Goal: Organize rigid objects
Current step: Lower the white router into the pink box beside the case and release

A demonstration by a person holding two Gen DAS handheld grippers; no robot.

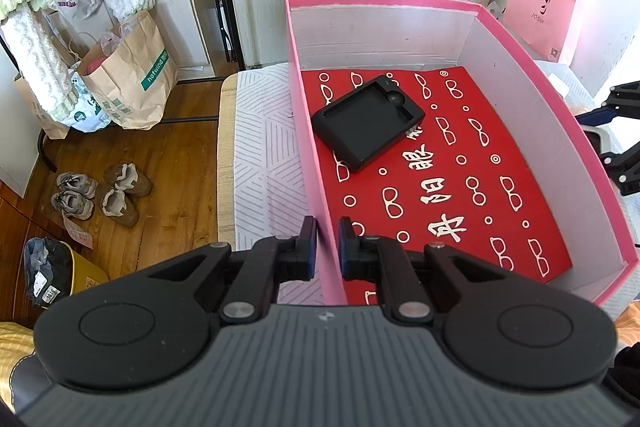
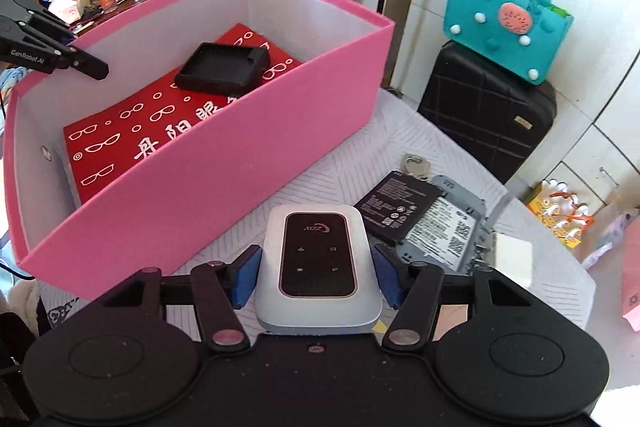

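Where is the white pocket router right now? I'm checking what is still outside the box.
In the right wrist view, the white pocket router sits between the right gripper fingers, outside the pink box, beside the black battery.

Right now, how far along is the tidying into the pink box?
Done: the black case already lies in the pink box, on the red card.

In hand: the right tool grips the white pocket router, not yet boxed. The left tool pinches the box's wall.

Left: the black battery, the grey drive and a key remain outside on the cloth.
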